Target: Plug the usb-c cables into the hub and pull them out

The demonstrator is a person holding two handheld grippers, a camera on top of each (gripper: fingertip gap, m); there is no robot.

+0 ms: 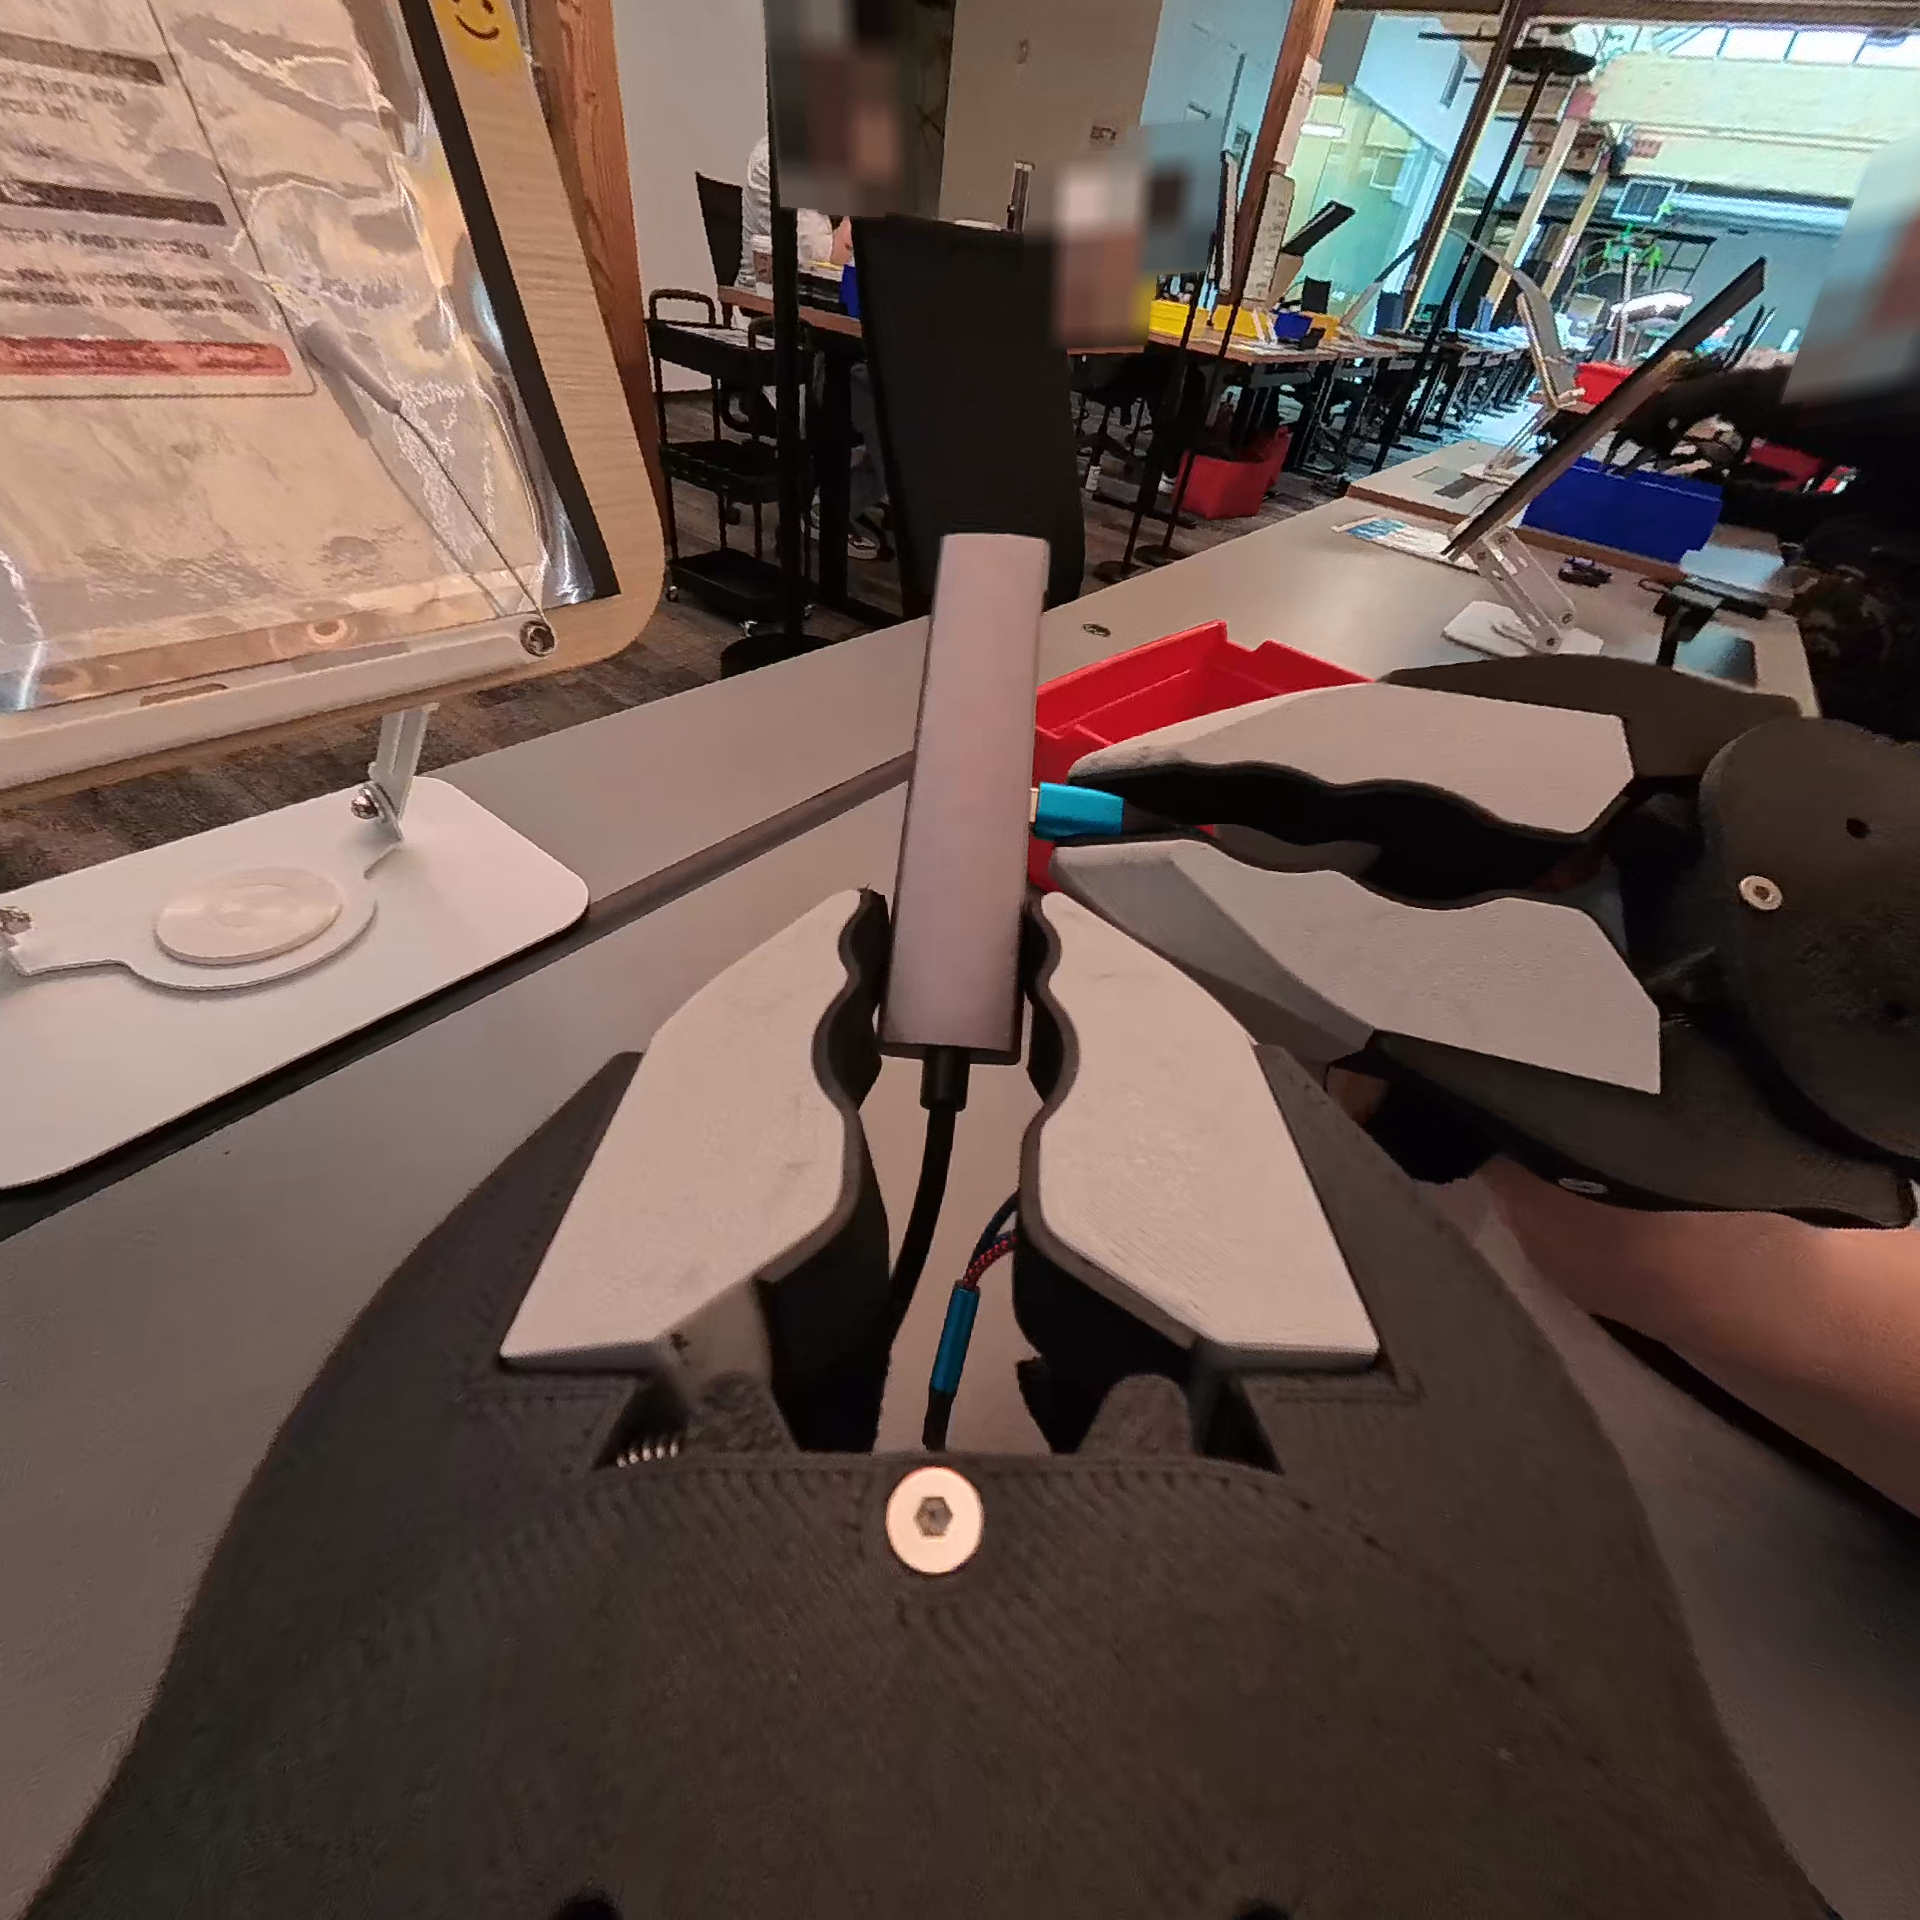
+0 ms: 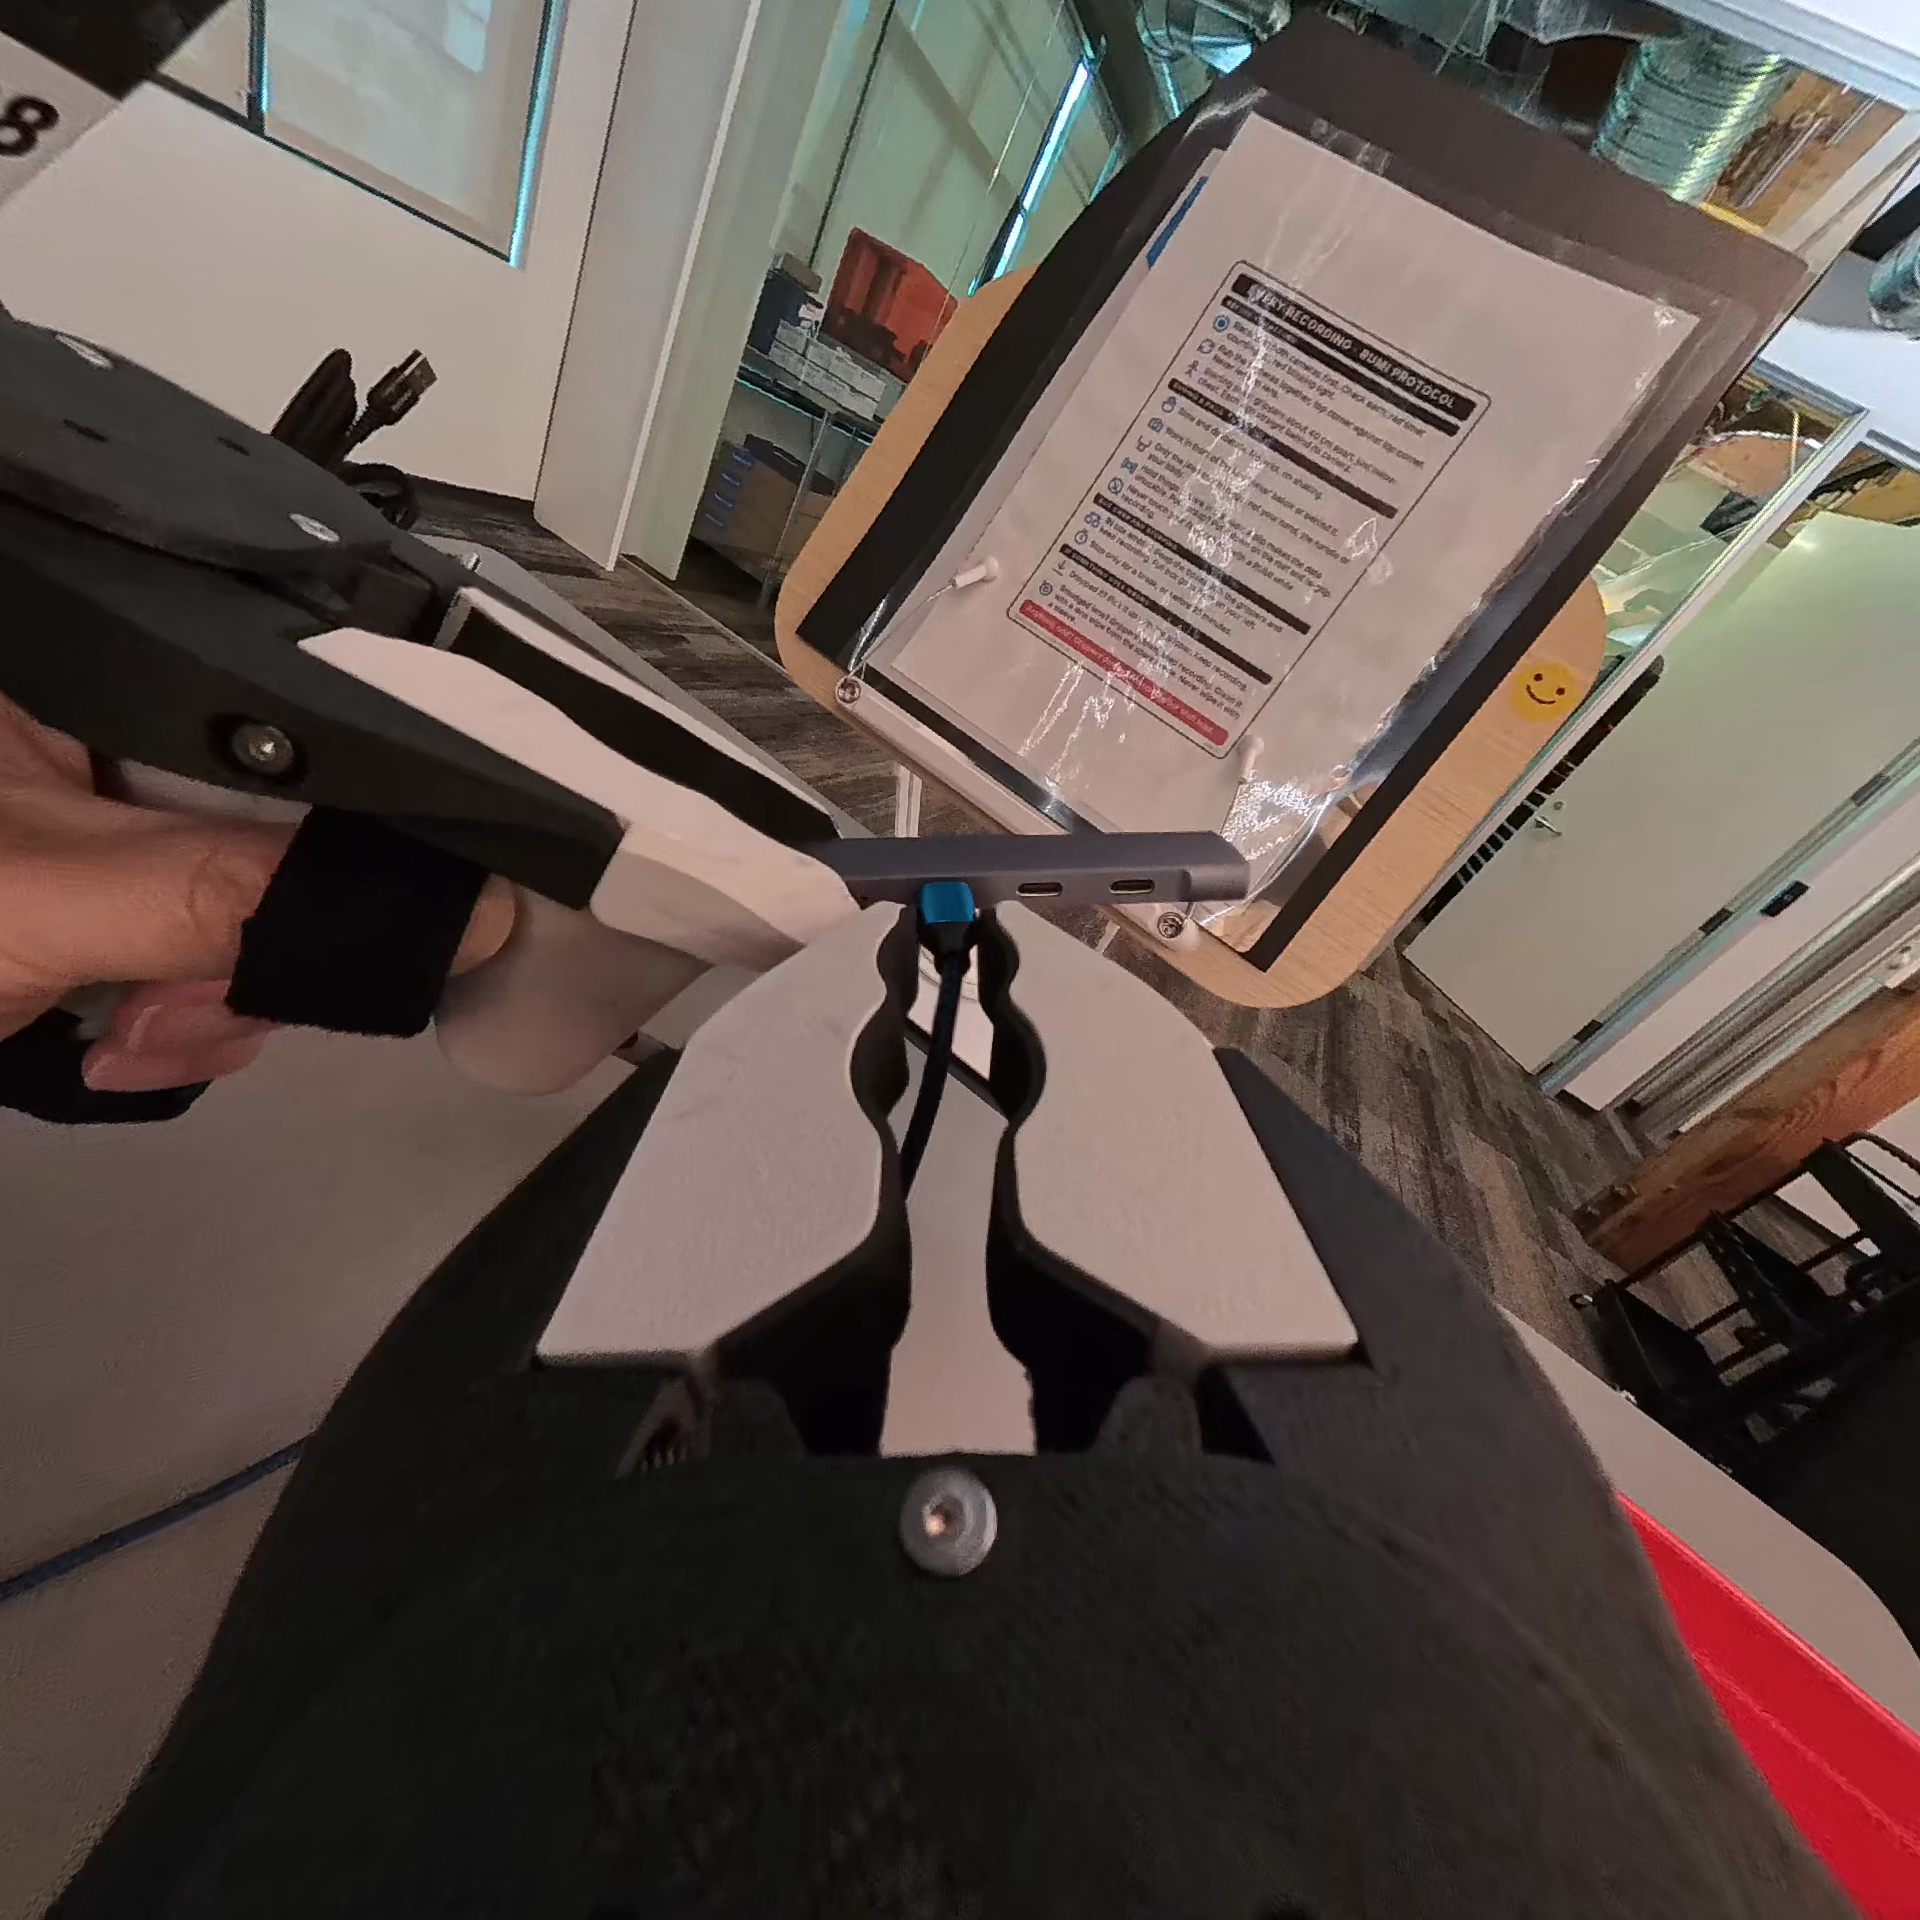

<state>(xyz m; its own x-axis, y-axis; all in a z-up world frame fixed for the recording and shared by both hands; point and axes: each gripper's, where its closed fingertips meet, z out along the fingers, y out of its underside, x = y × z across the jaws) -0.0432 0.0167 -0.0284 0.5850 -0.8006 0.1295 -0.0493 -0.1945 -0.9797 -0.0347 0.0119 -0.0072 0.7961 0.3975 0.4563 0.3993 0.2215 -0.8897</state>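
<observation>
Slim grey metal USB-C hub [image 1: 971,800] clenched upright in left gripper [image 1: 951,971].
Right gripper [image 2: 943,940] pinches glossy blue plug [image 2: 945,902], seated in the hub's port.

The left gripper [image 1: 951,935] points forward, its fingers squeezed close. The right gripper [image 1: 1065,816] reaches in from the right, squeezed close too.

Slim grey metal hub [image 2: 1039,871] held off the grey tabletop [image 1: 727,748]; two oval ports on its side stand open, one beside them filled by the blue plug [image 2: 945,902]. Red plastic bin [image 1: 1153,696] sits just behind. White flat stand base [image 1: 312,935] occupies table to the left; open surface between.
</observation>
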